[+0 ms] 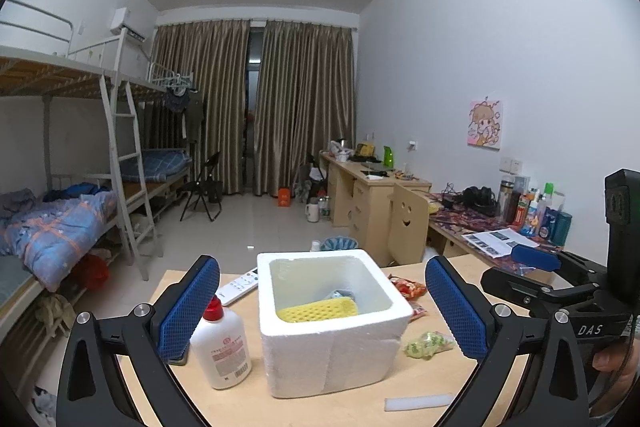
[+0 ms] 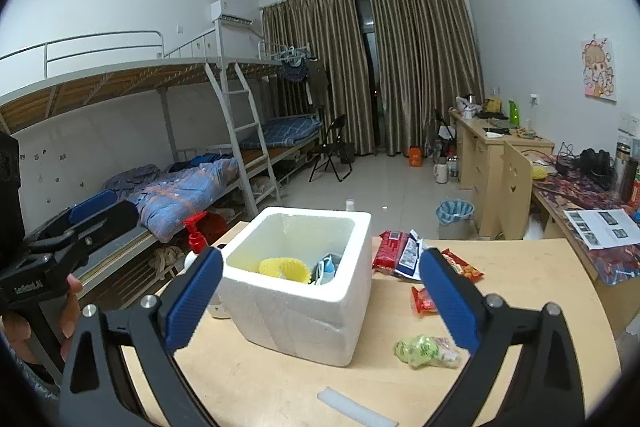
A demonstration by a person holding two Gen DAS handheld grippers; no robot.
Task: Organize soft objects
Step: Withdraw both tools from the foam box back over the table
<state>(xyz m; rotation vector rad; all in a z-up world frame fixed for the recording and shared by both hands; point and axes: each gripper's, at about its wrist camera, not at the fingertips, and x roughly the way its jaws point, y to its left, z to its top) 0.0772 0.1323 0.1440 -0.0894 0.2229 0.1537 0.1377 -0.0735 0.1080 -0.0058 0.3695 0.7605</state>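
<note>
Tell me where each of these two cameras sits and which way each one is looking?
Left wrist view: sits on the left gripper, looking forward over the table at the white foam box; its open blue fingers frame the box, and the right gripper shows at the right edge.
Right wrist view: sits on the right gripper, looking at the same box from its right; the left gripper and its hand show at left.
Shared: box, yellow foam net, green packet, bunk beds, curtains.

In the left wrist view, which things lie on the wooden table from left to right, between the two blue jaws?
White plastic lotion bottle with a red cap → white square foam box → green crinkly snack bag.
</note>
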